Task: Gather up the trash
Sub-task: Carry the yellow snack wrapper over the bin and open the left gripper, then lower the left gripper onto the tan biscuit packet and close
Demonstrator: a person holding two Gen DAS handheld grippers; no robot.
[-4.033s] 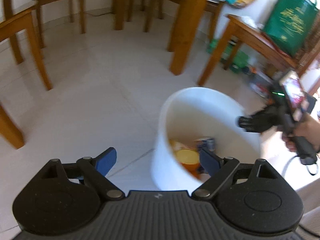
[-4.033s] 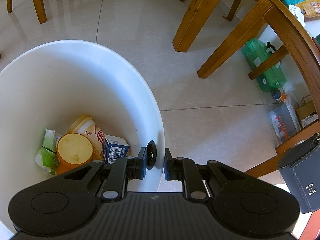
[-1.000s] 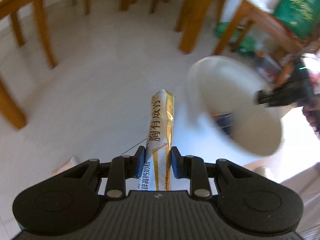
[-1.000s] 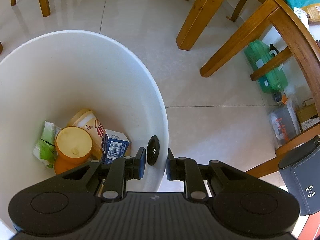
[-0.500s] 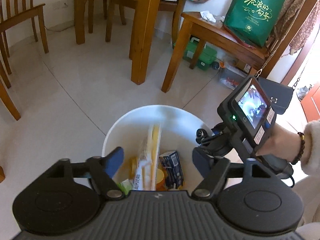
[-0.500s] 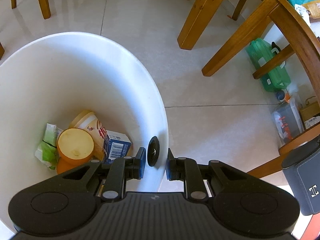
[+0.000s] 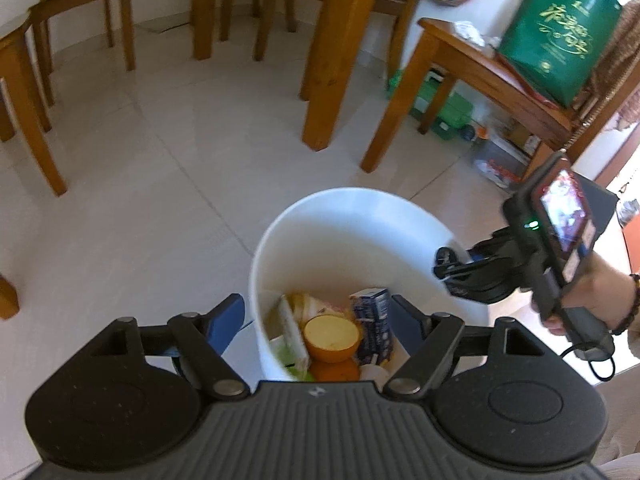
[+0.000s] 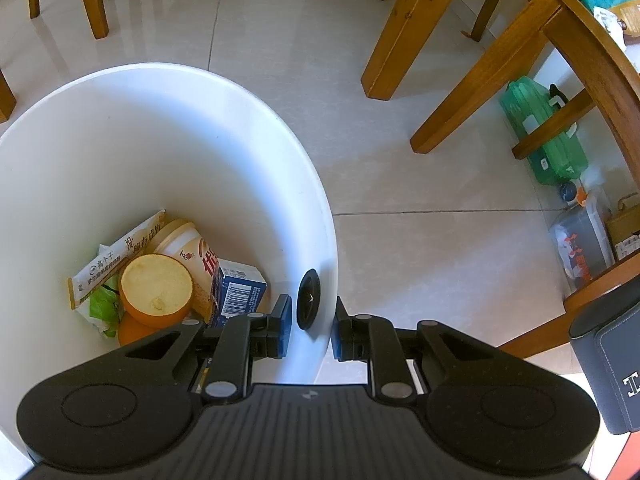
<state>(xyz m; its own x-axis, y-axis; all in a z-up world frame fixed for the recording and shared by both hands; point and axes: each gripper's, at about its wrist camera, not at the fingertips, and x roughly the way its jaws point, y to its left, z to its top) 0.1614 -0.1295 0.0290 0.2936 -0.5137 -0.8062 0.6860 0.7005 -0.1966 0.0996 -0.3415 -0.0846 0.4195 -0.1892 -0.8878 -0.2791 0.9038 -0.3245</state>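
While right gripper (image 8: 310, 328) pinches white bin (image 8: 248, 128) rim, left gripper (image 7: 320, 320) spread empty, wrapper (image 8: 116, 258) half buried.

A home dining room: beyond the fingers, wooden chairs (image 7: 80, 12) and a table leg (image 7: 336, 60) stand on pale floor tiles (image 7: 160, 184); right of the fingers, a green gift bag (image 7: 560, 28) sits on a side table (image 7: 480, 68) with clutter stored underneath

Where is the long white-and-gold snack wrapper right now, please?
In the right wrist view, the wrapper lies inside the white bucket, at left, against the orange half.
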